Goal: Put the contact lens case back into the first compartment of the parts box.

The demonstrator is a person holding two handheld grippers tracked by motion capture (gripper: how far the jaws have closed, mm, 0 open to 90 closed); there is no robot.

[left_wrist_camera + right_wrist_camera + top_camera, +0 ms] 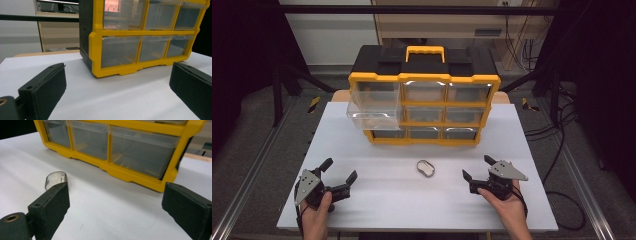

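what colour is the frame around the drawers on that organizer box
Yellow, on a black body; the drawer organizer's frame shows best in the high view.

No legible text — no labels

The right hand-held gripper (116, 207) stood with its two black jaws spread wide over the white worktop (105, 207), nothing between them. A small clear rounded plastic piece (55, 178) lay just beyond one jaw. Behind stood a yellow-framed organiser cabinet (130, 176) with translucent plastic drawers (140, 155).
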